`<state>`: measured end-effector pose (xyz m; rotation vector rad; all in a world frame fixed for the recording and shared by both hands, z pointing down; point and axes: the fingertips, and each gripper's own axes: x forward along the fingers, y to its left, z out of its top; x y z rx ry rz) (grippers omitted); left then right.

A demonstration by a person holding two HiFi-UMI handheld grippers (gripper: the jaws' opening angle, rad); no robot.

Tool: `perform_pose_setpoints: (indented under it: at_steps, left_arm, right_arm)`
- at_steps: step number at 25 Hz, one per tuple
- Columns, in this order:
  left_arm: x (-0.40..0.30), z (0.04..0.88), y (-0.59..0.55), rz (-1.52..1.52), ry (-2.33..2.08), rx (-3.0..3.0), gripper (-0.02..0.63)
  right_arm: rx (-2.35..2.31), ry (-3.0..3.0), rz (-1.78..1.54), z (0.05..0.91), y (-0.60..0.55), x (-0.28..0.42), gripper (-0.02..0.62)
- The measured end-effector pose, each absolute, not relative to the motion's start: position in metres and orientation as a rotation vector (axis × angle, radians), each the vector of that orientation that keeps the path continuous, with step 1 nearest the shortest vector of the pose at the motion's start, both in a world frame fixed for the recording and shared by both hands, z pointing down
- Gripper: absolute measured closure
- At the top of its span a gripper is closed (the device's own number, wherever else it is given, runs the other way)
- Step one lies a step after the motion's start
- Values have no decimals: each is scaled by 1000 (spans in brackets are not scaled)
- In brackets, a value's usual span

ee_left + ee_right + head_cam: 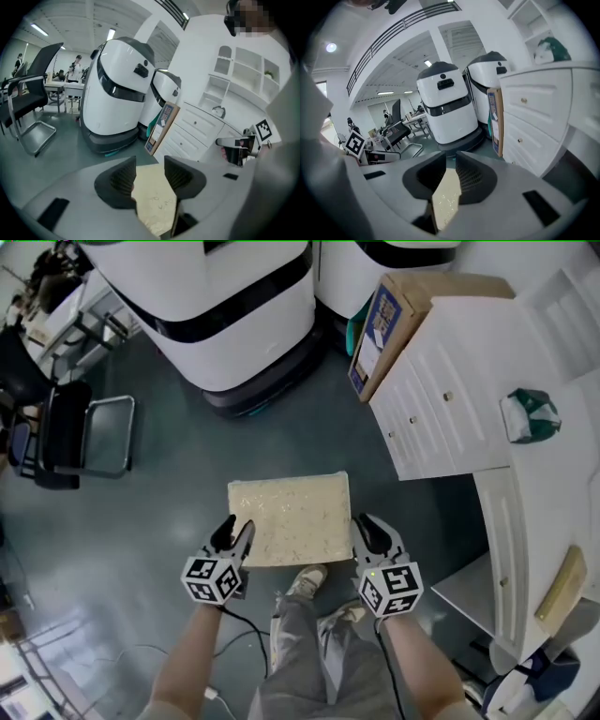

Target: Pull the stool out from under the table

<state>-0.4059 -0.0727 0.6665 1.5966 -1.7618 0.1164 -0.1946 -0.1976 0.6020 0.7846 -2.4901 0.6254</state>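
Observation:
The stool stands on the grey floor in the head view, just in front of my feet, with its square cream seat facing up. My left gripper is at the seat's near left edge and my right gripper at its near right edge. In the left gripper view the jaws have the cream seat filling the gap between them. In the right gripper view the jaws stand narrow, pinching a thin wedge of the seat.
A white drawer cabinet stands to the right, with a flat cardboard box leaning on it. A white table edge runs along the right. Big white machines stand ahead, a black chair at the left. My shoes are below the seat.

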Motion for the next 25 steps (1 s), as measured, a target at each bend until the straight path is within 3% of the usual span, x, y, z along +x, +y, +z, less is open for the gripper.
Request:
perform_pose_setpoints:
  at_steps: [4,15,25]
  left_arm:
    - [-375,586,-104,126,-1755,1780,474]
    - [-264,389,-180,201,-1648,2166,542]
    - [-183,227,-184,149,-1538,2471,557]
  right_arm:
    - [855,-2577,626,521,-212,-184,558]
    - [1002,-2729,338,314,-238,-117,572]
    - [1101,-2831,307,177,-201,-48,574]
